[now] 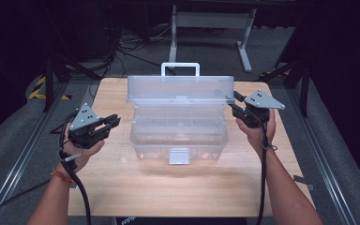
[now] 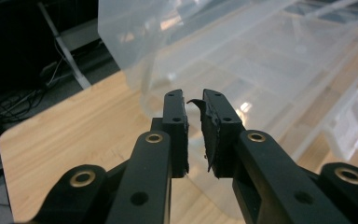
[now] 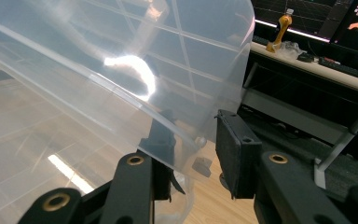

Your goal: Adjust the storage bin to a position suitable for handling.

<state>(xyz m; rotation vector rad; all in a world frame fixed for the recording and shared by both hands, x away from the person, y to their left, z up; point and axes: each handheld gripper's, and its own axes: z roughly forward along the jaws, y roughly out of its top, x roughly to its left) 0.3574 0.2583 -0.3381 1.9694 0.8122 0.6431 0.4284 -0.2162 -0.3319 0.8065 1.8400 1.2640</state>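
Both grippers' jaws stand released: left gripper (image 1: 104, 125) beside the clear box (image 1: 178, 140), right gripper (image 1: 238, 107) straddling its raised lid (image 1: 180, 88).

Light wooden table (image 1: 122, 187) — clear plastic lidded box (image 1: 178, 136) on it

**Free room and obstacles around the clear box**

- Surface (image 1: 178, 187): bare wood in front of the box and along both sides; open passage there.
- Clear box (image 1: 178, 133): stands mid-surface, blocks the centre.
- Lid (image 1: 180, 89): raised at the back, walls off the far side; its right edge sits between the right gripper (image 1: 238, 105) fingers.
- Left gripper (image 1: 114, 121): just left of the box, apart from it.
- Latch (image 1: 178, 155): juts from the front wall.
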